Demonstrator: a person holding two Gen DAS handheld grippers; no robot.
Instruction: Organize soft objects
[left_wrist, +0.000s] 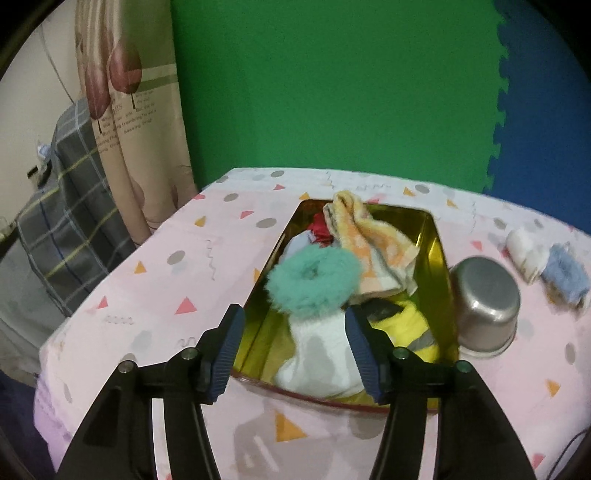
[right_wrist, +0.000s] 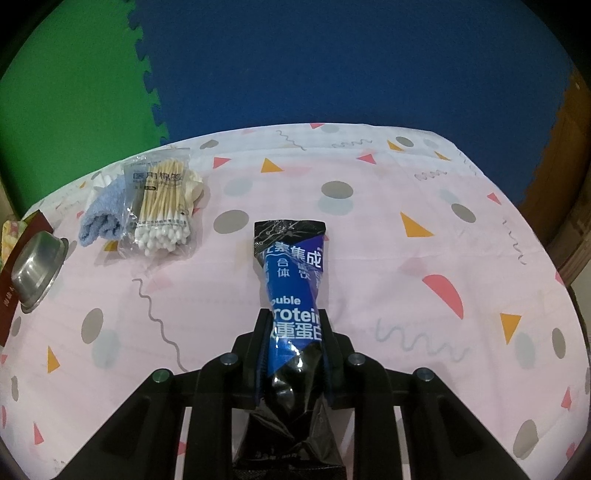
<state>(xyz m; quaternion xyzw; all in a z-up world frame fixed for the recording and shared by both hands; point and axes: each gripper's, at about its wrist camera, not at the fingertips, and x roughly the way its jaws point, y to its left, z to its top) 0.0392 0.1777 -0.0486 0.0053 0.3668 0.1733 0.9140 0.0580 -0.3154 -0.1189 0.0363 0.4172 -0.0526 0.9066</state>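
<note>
Gold tin (left_wrist: 439, 258) holds the teal scrunchie (left_wrist: 314, 282); my left gripper (left_wrist: 293, 349) stands spread and empty above it. Right gripper (right_wrist: 295, 350) pinches a snack packet (right_wrist: 293, 291). Next, I'd fetch the blue cloth (left_wrist: 565, 278).

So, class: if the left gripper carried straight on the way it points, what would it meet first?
Probably the white sock in the gold tin. The left gripper is open just above it, with the teal fluffy scrunchie beyond; depth is unclear.

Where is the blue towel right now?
Both views show the blue towel on the tablecloth, outside the tin, between the steel bowl and the cotton swab bag.
</note>
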